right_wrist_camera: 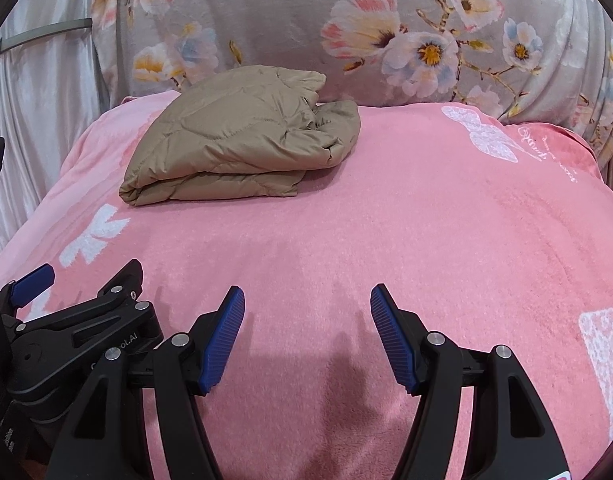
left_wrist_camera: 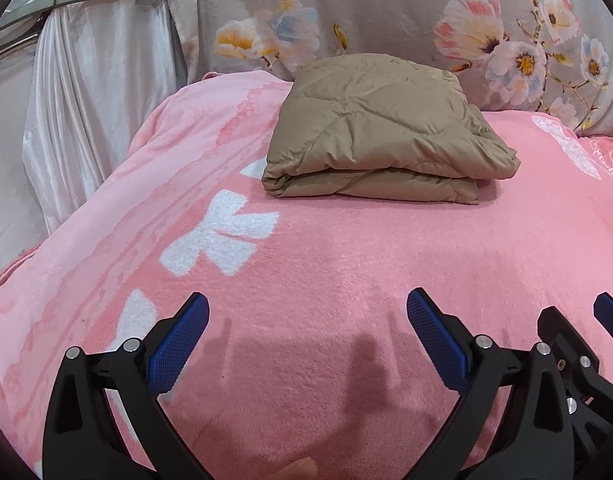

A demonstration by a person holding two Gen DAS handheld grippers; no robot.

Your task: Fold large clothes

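The tan quilted puffy garment lay folded into a thick, compact bundle on the pink fleece blanket toward the bed's far edge, its rounded fold facing forward. The left gripper and right gripper hovered apart from it, jaws spread wide, holding nothing.

White cursive script runs along the pink blanket just beside a white bow print, near its far right edge; the letters are too small and curled to read. In the right wrist view, the black body of the left gripper carries pale lettering, partly hidden, whose visible end reads "ol.AI".
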